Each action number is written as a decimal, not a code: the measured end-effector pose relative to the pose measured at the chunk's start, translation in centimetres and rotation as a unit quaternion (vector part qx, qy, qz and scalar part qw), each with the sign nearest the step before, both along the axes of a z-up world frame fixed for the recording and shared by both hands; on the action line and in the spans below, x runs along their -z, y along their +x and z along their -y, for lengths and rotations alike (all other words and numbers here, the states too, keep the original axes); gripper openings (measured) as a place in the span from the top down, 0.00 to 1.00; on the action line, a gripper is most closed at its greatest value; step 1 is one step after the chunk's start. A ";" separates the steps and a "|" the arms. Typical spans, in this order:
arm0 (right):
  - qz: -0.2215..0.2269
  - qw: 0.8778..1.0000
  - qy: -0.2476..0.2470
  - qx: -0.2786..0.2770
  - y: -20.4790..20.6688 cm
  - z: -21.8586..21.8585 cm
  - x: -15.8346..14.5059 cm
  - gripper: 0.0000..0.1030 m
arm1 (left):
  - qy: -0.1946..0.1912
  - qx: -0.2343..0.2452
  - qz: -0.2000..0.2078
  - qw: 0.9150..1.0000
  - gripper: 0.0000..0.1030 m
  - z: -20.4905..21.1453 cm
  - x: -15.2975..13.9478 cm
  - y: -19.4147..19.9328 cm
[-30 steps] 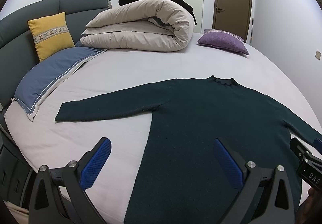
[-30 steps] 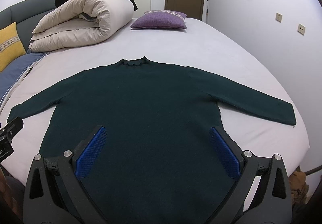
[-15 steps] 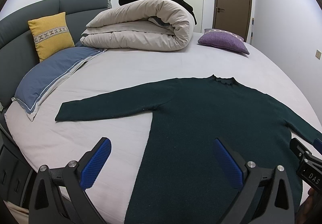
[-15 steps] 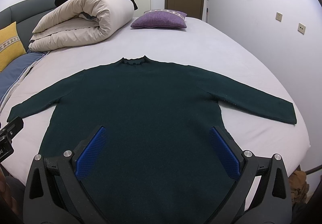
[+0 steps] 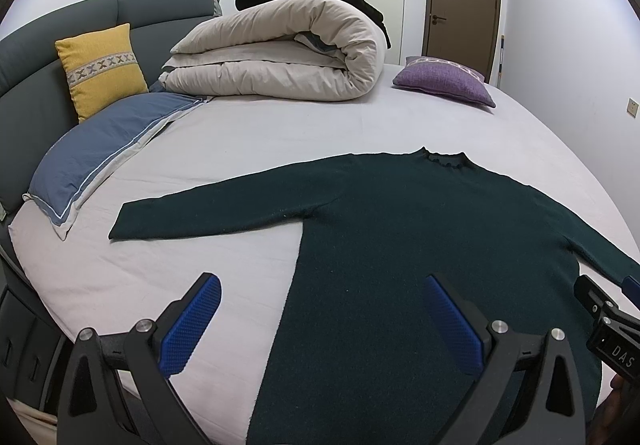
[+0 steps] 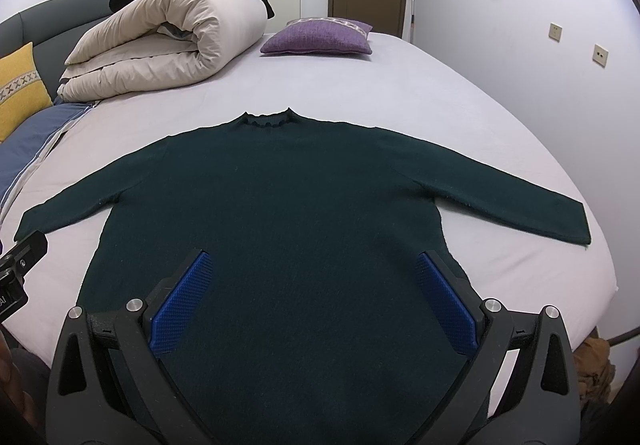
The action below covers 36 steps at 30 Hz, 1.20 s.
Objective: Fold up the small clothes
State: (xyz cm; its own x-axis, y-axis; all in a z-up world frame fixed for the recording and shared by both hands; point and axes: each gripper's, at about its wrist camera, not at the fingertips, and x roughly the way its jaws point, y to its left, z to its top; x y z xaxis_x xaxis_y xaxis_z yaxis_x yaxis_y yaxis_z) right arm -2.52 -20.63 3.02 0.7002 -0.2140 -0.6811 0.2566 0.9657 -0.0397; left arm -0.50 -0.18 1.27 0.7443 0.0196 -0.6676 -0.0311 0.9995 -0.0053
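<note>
Both grippers (image 5: pixel 322 319) (image 6: pixel 314 295) unmoved, sweater (image 6: pixel 304 205) unchanged.

Sweater (image 6: pixel 304 205) hem cut off by bottom edge in both views; its right cuff out of left view.

Between the spread fingers of the left gripper (image 5: pixel 322 287) lie bare sheet of the bed (image 5: pixel 248 133) and the sweater (image 5: pixel 420 229) edge, nothing upright. Beyond its left fingertip the sleeve lies flat, with open sheet around it. Far ahead, the rolled duvet (image 5: pixel 280 53), yellow cushion (image 5: pixel 102 69) and purple cushion (image 5: pixel 444 83) block the way. The right gripper (image 6: pixel 316 265) has only flat sweater between its parted fingers; past its right fingertip the bed edge drops away.
</note>
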 end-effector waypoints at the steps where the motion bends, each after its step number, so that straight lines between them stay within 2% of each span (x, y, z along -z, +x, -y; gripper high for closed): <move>1: 0.000 1.000 0.000 0.000 0.0 0.0 0.0 0.00 | 0.000 0.000 0.000 1.000 0.00 0.0 0.0 0.0; 30: -0.005 1.000 0.001 0.000 0.3 -0.2 0.5 0.00 | -0.002 0.000 -0.005 1.000 0.00 -0.3 0.7 -0.4; 36: -0.007 1.000 0.005 -0.001 0.4 0.2 0.6 0.00 | -0.015 0.002 -0.016 1.000 0.00 -0.5 1.1 -0.1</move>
